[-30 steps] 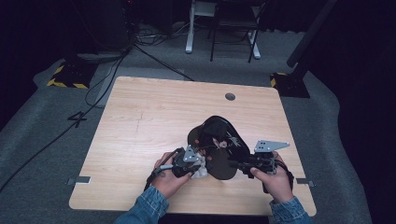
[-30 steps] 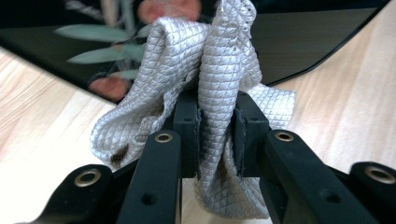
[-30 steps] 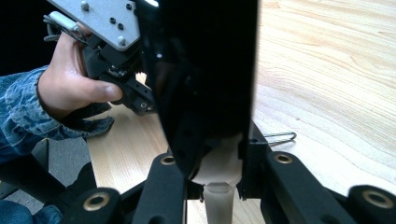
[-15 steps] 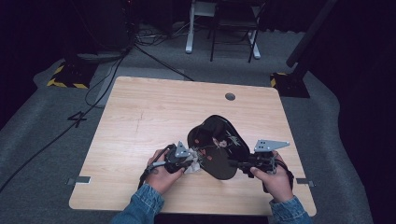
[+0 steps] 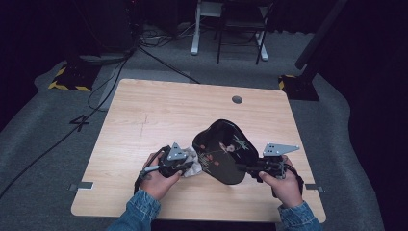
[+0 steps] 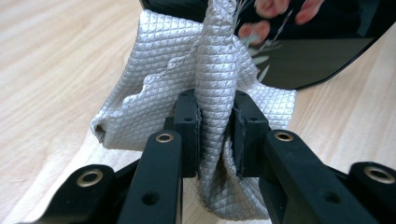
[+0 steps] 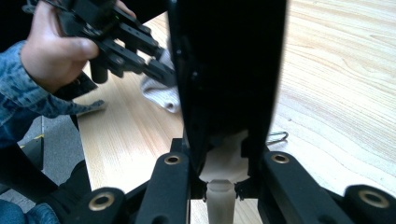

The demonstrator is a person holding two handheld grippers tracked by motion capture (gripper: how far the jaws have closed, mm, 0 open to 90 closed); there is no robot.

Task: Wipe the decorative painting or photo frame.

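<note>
High view: near the tabletop's (image 5: 144, 115) front edge, the right gripper (image 5: 243, 168) clamps the glossy black flower-painted fan-shaped tray (image 5: 223, 150), its long axis running away from that gripper.

Left gripper view: the left gripper (image 6: 215, 121), shut on the grey quilted cloth (image 6: 154, 88), has the tray just ahead.

Right gripper view: the tray stands edge-on between closed jaws.

Wooden table (image 5: 159, 110); chair (image 5: 240, 29) beyond it; cables (image 5: 115, 72) across grey floor (image 5: 43, 134)

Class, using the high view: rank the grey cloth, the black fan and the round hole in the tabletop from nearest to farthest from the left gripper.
1. Grey cloth, held in the left gripper jaws.
2. Black fan, just right of it.
3. Round hole, toward the table's far edge.
</note>
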